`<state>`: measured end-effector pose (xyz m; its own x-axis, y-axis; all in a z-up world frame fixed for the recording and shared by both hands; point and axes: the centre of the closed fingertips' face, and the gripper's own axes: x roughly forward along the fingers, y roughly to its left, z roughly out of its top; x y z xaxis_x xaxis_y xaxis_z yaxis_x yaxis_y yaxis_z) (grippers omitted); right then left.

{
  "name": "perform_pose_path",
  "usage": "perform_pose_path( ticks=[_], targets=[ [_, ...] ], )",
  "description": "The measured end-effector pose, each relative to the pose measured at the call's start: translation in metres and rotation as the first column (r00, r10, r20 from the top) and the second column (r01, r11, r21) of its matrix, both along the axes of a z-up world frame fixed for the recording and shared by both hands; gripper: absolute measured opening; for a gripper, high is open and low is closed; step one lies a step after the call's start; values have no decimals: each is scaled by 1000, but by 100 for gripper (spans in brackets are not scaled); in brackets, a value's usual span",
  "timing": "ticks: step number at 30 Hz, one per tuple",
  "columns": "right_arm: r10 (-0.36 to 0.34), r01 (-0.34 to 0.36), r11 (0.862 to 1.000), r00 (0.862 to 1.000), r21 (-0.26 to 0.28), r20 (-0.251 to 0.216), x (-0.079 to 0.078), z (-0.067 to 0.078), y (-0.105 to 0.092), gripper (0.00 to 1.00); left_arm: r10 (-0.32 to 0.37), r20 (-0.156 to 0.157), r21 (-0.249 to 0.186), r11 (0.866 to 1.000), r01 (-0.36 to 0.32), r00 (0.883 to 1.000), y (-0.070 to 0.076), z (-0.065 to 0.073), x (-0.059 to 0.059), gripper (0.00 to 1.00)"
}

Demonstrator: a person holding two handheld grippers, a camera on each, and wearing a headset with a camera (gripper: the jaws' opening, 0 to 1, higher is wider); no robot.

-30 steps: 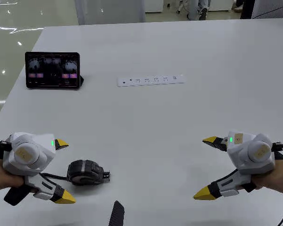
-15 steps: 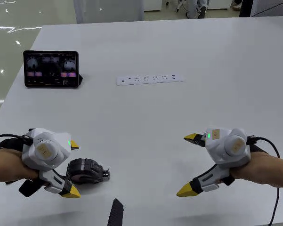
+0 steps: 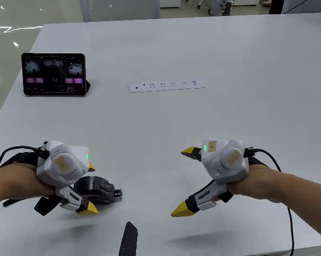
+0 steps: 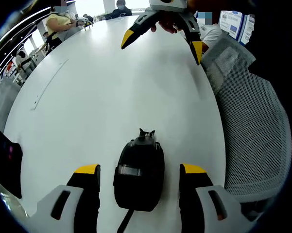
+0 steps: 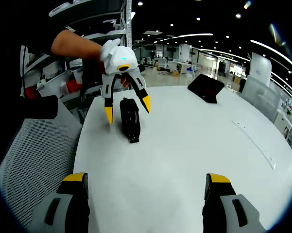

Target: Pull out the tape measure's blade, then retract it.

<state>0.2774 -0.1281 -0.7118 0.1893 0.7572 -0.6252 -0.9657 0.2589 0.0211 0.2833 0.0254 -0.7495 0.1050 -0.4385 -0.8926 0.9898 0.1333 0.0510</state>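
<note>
Black tape measure between left gripper jaws; left gripper view: untouched.

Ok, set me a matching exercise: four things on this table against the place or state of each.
Things
1. tape measure
2. tablet
3. power strip
4. right gripper

Places or states
A. open, holding nothing, over bare table
B. propped at the far left, screen lit
C. between the open jaws of the left gripper, not clamped
D. lying flat, far side, near the middle

Pairs: 1-C, 2-B, 3-D, 4-A
</note>
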Motion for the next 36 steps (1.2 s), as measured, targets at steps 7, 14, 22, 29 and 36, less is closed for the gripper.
perform_pose_path(
  ticks=[7, 14, 22, 29, 36],
  targets=[
    [29, -29, 1000, 1000, 5, 6, 5, 0, 21, 99, -13, -2, 10, 1000, 13, 1000, -4, -5, 0, 48],
    [60, -60, 998, 998, -3, 0, 7, -6, 40, 99, -32, 7, 40, 999, 32, 999, -3, -10, 3, 37],
    [103, -103, 994, 995, -18, -18, 4, -19, 57, 96, -31, 20, 49, 998, 30, 999, -3, -11, 3, 37],
    [124, -125, 992, 992, -29, -39, 5, -28, 76, 84, -39, 48, 91, 995, 34, 998, -1, -13, 4, 36],
    [160, -161, 987, 987, -29, -29, 4, -33, 96, 70, -20, 49, 66, 998, 17, 999, -1, -14, 5, 37]
  ],
)
